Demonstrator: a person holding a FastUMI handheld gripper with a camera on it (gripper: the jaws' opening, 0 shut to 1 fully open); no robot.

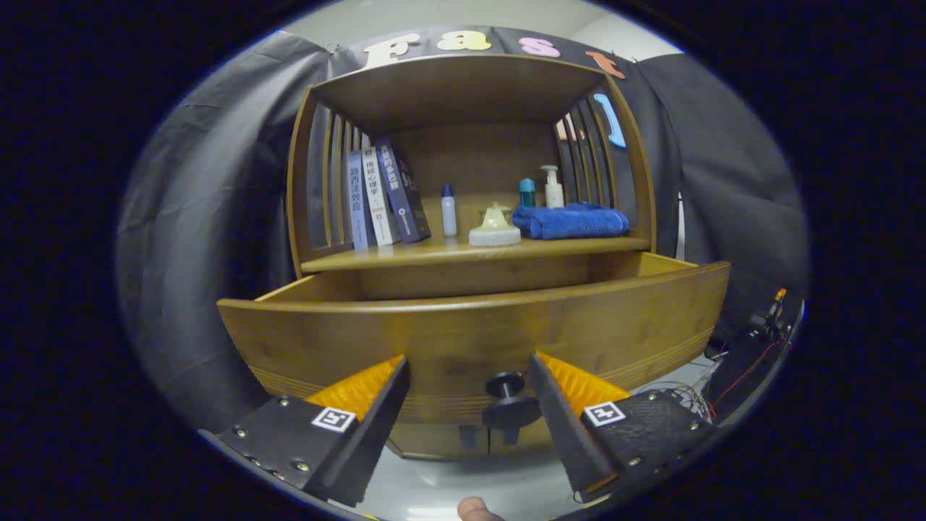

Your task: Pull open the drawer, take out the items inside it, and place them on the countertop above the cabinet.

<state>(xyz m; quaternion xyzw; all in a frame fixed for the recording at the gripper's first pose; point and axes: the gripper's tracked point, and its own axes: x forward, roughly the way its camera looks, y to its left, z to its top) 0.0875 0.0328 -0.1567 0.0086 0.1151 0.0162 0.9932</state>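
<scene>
A wooden cabinet stands ahead of me with its drawer (463,333) pulled out towards me. The drawer's front panel hides what lies inside. Its dark round knob (510,401) juts out low on the panel, between my fingers and closer to the right one. My gripper (469,362) is open, its fingers spread wide and touching nothing. Above the drawer runs the countertop (434,255), carrying several things.
On the countertop stand three books (380,195), a small white bottle (449,210), a cream bell-shaped thing (495,228), a folded blue towel (571,221), a teal-capped bottle (527,192) and a pump bottle (553,187). Slatted sides and a top board enclose the shelf. Cables (752,340) lie at the right.
</scene>
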